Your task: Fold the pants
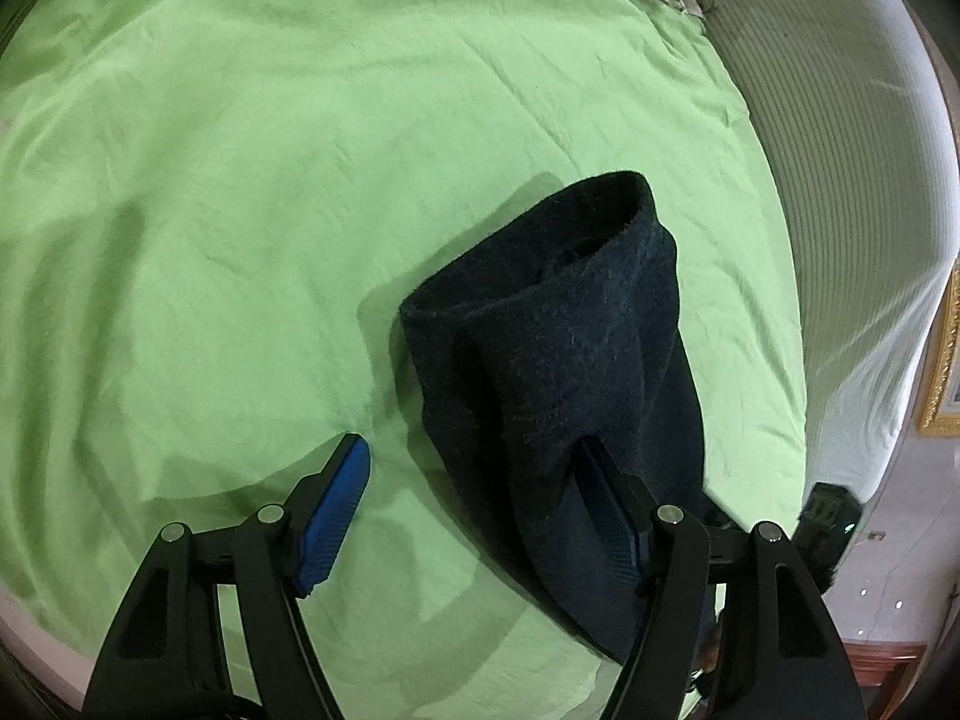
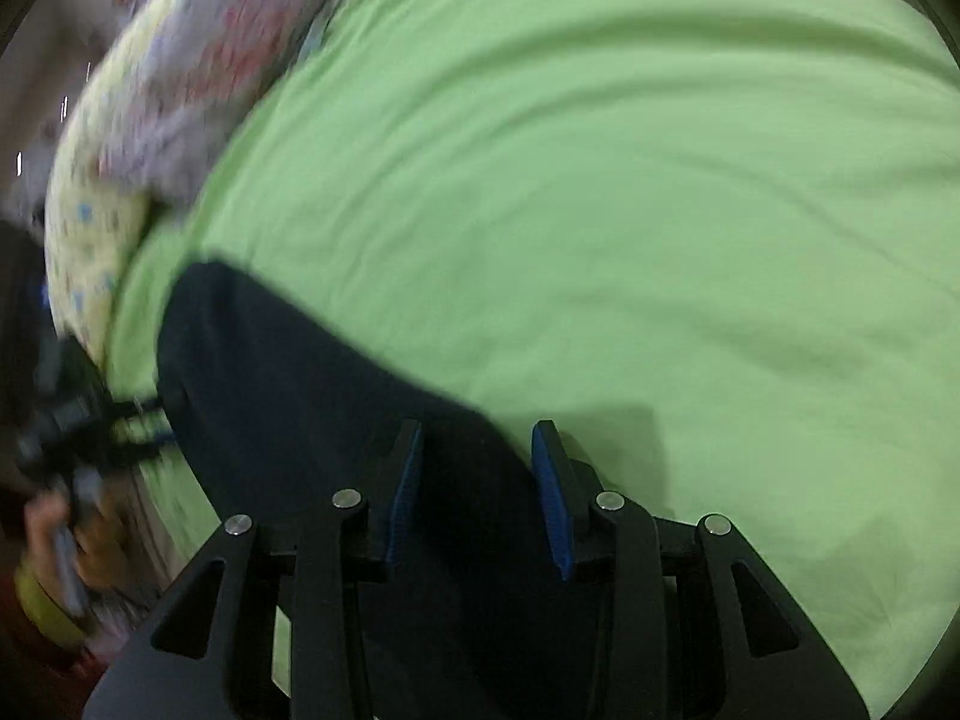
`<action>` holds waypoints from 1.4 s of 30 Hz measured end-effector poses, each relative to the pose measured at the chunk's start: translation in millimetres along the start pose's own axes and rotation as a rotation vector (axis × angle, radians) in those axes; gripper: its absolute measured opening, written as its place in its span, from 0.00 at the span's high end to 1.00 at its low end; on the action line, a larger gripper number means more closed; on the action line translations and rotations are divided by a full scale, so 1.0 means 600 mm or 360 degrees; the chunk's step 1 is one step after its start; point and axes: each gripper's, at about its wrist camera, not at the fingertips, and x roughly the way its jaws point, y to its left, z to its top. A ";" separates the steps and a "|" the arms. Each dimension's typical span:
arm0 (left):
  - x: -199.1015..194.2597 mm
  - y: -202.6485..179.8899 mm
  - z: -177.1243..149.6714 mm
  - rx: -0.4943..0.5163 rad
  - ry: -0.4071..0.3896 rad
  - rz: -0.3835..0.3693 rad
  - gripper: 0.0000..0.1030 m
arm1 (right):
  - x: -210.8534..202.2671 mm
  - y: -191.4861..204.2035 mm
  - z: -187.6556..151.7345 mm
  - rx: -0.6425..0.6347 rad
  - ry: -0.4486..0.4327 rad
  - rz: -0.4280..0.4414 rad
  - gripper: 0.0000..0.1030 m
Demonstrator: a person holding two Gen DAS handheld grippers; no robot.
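While the dark pants [image 1: 558,372] lie bunched on the green sheet [image 1: 270,180], the fold looks barely begun, or perhaps between two folds. The left gripper [image 1: 474,462] has its fingers spread wide; the cloth drapes against the right-hand finger and hides its tip, but nothing is pinched between the two. The right gripper [image 2: 477,450] also stands parted, with dark cloth lying under and between its fingers; this view is blurred, so whether it touches the fabric I cannot tell. Next, each gripper likely needs to close on an edge and draw the cloth flat before doubling it. The pants look thick and fuzzy, nearly black, with one open cuff or waist end standing up in a soft roll toward the bed's middle.
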 end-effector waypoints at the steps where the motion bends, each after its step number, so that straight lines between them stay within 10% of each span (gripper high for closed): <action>1: -0.004 0.005 0.000 0.0001 -0.0005 -0.0006 0.32 | 0.003 0.009 -0.001 -0.0063 -0.0007 -0.0023 0.61; 7: 0.010 -0.017 0.016 0.0067 -0.0056 0.0001 0.32 | 0.021 0.012 0.020 -0.0123 0.0070 0.0049 0.72; 12: 0.020 -0.037 0.027 0.0181 -0.0069 -0.0013 0.71 | 0.002 0.009 0.018 -0.0174 0.0087 0.0026 0.89; 17: -0.018 -0.058 0.027 0.0308 -0.0127 -0.0155 0.81 | -0.057 0.049 0.016 -0.0286 -0.0088 -0.0131 0.91; 24: -0.112 -0.073 0.025 0.0529 -0.0290 -0.0361 0.82 | -0.110 0.093 0.030 -0.0372 -0.0406 -0.0351 0.91; 34: -0.079 -0.029 0.075 0.0666 -0.0235 -0.0093 0.80 | -0.035 0.135 0.058 -0.0317 -0.0355 -0.0419 0.89; 42: -0.118 -0.021 0.064 0.0646 -0.0314 0.0016 0.52 | -0.102 0.096 0.000 -0.0008 -0.0458 -0.0398 0.67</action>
